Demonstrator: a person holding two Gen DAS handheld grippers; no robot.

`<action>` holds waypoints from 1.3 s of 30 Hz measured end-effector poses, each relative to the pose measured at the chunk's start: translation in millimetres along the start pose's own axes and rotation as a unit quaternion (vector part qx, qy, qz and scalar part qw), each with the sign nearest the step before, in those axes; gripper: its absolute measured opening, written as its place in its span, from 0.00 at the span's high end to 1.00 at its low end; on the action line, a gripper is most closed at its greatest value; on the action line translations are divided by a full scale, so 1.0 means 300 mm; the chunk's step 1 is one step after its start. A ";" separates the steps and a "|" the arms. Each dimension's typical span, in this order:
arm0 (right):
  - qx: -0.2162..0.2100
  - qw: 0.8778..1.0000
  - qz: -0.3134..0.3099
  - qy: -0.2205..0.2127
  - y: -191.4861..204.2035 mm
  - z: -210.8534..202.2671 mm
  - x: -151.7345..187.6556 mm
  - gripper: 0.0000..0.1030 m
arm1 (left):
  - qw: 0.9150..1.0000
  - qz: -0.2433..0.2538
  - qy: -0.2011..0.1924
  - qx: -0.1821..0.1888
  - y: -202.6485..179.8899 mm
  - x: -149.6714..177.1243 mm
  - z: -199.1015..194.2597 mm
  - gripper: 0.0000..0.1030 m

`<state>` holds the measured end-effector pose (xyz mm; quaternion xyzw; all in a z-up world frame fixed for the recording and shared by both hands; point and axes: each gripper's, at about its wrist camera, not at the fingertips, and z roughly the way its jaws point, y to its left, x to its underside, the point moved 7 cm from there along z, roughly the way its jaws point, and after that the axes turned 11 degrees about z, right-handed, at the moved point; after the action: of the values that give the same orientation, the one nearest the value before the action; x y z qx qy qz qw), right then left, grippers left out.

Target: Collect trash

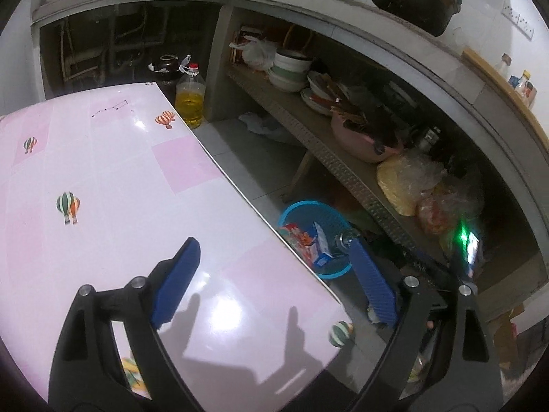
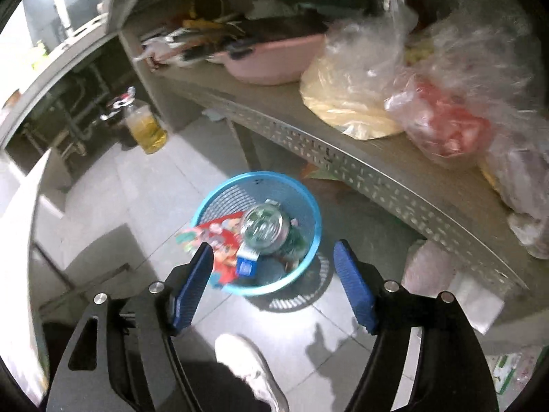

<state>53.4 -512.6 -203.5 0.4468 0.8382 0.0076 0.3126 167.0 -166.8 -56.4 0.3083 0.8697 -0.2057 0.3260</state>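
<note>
Trash sits in the blue basket on the floor tiles just ahead of my right claw, which hangs above it spread wide and holding nothing. Inside I can see a clear plastic bottle lying on top, a red printed wrapper hanging over the near rim, and a small blue carton. I judge all of it light: the bottle will be slick and will dent under a squeeze, so its neck or middle is the place to pinch; the wrapper is limp and best taken by its loose edge. The basket itself looks thin and springy, easiest caught at the rim. My left claw is also spread and holds nothing, over the corner of the pink bench, whose top shows no trash from here. My shoe is close below the right claw. Beyond the basket a metal shelf juts out with plastic bags and a pink bowl, so a high lift could bump its edge. Farther off stands an oil bottle.
</note>
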 end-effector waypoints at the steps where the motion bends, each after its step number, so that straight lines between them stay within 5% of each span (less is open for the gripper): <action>1: -0.004 1.000 -0.007 -0.003 0.012 -0.037 0.014 0.27 | 1.000 -0.002 -0.004 -0.003 -0.010 0.010 -0.010 0.15; 8: -0.055 0.994 -0.072 -0.061 0.144 -0.308 0.095 0.09 | 0.999 0.020 -0.020 -0.045 -0.075 0.086 -0.060 0.12; 17: -0.084 0.975 -0.170 -0.115 0.321 -0.565 0.211 0.06 | 0.983 0.022 -0.051 -0.177 -0.092 0.172 -0.191 0.08; 22: -0.086 0.967 -0.198 -0.137 0.364 -0.674 0.267 0.06 | 0.973 0.014 -0.022 -0.229 -0.072 0.221 -0.249 0.09; 31: -0.039 0.971 -0.212 -0.101 0.356 -0.673 0.318 0.06 | 0.964 -0.016 0.036 -0.263 -0.037 0.325 -0.273 0.09; 39: 0.002 0.974 -0.206 -0.092 0.296 -0.640 0.302 0.06 | 0.960 -0.028 0.038 -0.276 -0.023 0.340 -0.279 0.09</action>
<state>-19.2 -339.7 -70.0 0.2642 0.8798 -0.1001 0.3823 64.6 -83.9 -67.1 0.1897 0.9129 0.0449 0.3587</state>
